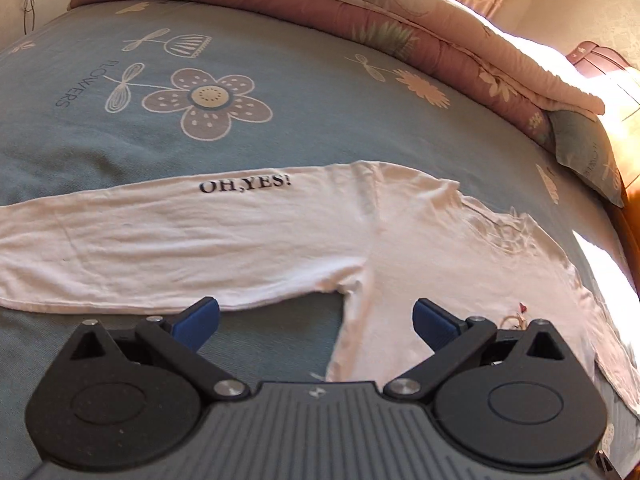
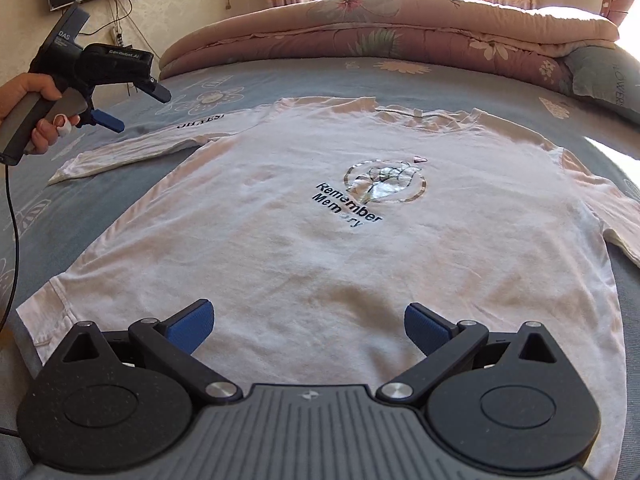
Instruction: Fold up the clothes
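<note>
A white long-sleeved shirt (image 2: 320, 248) lies flat, front up, on the blue bed cover, with a "Remember Memory" print on the chest. Its left sleeve (image 1: 160, 232), printed "OH,YES!", stretches out sideways. My left gripper (image 1: 316, 320) is open and empty, hovering above the armpit where sleeve meets body. It also shows in the right wrist view (image 2: 136, 108), held in a hand above the sleeve. My right gripper (image 2: 308, 324) is open and empty, above the shirt's lower hem area.
A folded pink floral quilt (image 2: 380, 28) lies along the far side of the bed. A blue pillow (image 2: 608, 76) sits at the far right. The blue flowered bed cover (image 1: 140, 128) stretches beyond the sleeve. A cable (image 2: 12, 240) hangs from the left gripper.
</note>
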